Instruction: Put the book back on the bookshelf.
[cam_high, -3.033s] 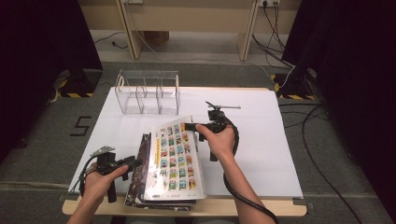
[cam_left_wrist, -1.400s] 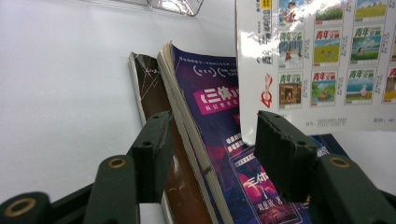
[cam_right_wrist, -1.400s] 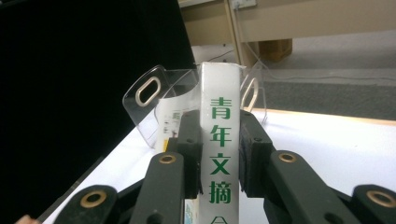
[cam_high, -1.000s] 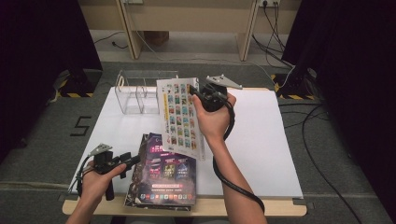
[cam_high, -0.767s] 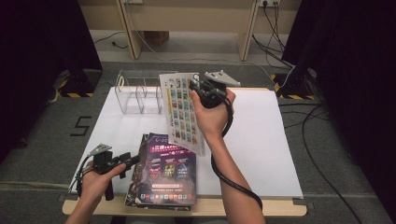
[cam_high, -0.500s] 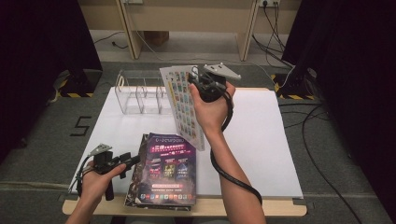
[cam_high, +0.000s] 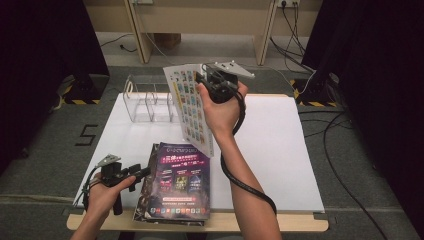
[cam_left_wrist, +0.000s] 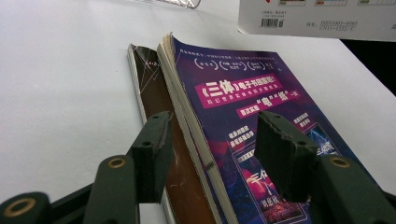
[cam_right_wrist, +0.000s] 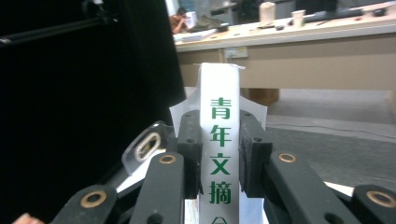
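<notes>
1. Right tool (cam_high: 209, 82) is clamping the magazine (cam_high: 192, 107) by its spine, above the clear rack (cam_high: 150, 100).
2. Thin, floppy, probably slick; spine is the stiffest hold.
3. Left tool (cam_left_wrist: 212, 154), jaws apart, is straddling the stacked magazines (cam_high: 175, 185) on the surface (cam_high: 280, 150).

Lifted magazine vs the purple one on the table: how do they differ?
The lifted magazine hangs in the air, clamped at its spine by the right tongs; the purple magazine lies flat on top of a stack on the table. The lifted one shows a white cover with a grid of small colourful pictures; the purple one is dark with pink lettering. The left tongs sit open at the purple one's spine edge. Both are thin softcover magazines.
</notes>
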